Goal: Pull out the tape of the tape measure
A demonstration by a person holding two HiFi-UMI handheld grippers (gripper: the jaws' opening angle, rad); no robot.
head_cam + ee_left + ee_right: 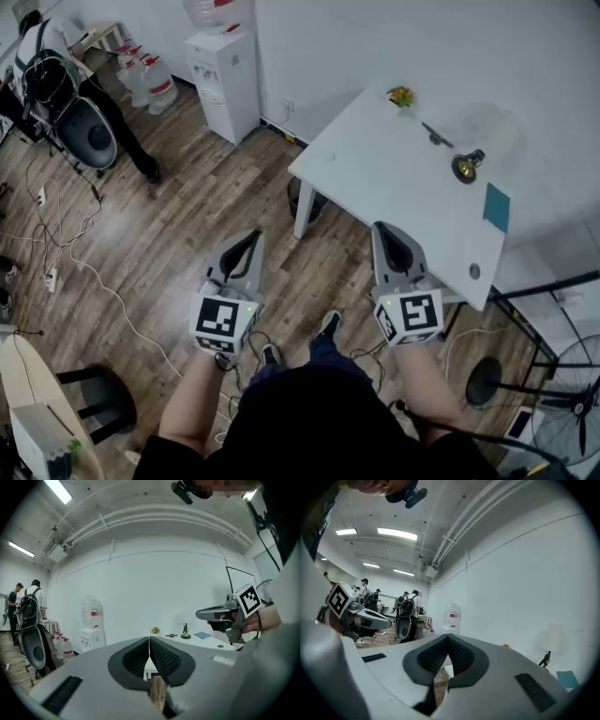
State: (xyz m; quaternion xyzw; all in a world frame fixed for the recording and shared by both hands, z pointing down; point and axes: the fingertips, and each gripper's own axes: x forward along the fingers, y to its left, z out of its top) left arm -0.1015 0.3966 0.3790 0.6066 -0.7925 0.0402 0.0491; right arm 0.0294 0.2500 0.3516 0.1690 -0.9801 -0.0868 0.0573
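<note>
Currently left tongs (249,236) and right tongs (388,230) point forward side by side, closed, empty.

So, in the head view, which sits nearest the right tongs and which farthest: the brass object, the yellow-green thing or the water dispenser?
From the right tongs:
1. Brass object, on the table, ahead and to the right.
2. Yellow-green thing, at the table's far corner, almost straight ahead.
3. Water dispenser, beyond the table, far off to the left.
</note>
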